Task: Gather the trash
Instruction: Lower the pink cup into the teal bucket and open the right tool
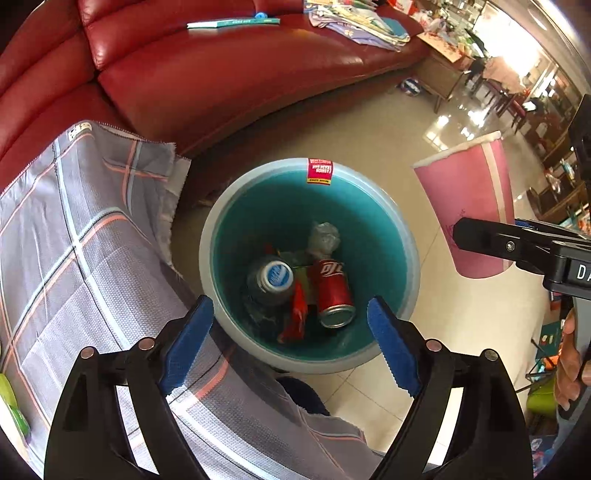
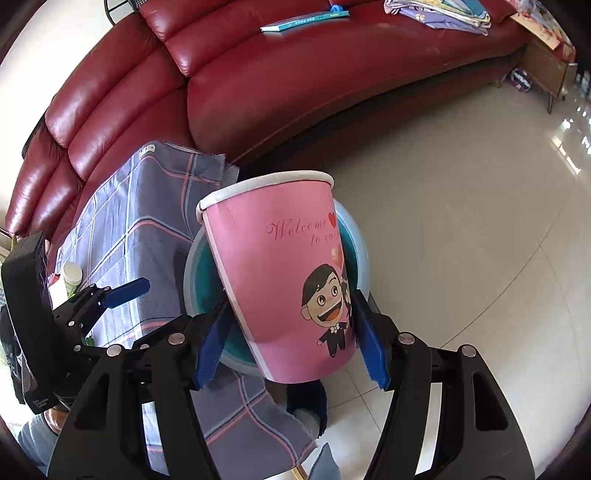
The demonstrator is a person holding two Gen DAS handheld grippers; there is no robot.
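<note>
A teal trash bin [image 1: 391,229] with a pale rim stands on the floor beside the table. Inside lie a red cola can [image 1: 334,291], a dark bottle with a blue cap [image 1: 271,280], a red wrapper [image 1: 295,314] and crumpled clear plastic [image 1: 323,238]. My left gripper [image 1: 291,347] is open and empty, held above the bin's near rim. My right gripper [image 2: 291,339] is shut on a pink paper cup [image 2: 280,280] with a cartoon couple, held upright above the bin [image 2: 360,254]. The cup [image 1: 469,206] also shows in the left wrist view, right of the bin.
A table under a grey plaid cloth [image 1: 74,236] stands left of the bin. A red leather sofa [image 1: 221,81] runs behind, with a booklet [image 1: 232,23] and folded cloths [image 1: 362,26] on it. Beige tiled floor [image 2: 461,221] lies to the right. A white-capped bottle [image 2: 72,275] stands on the table.
</note>
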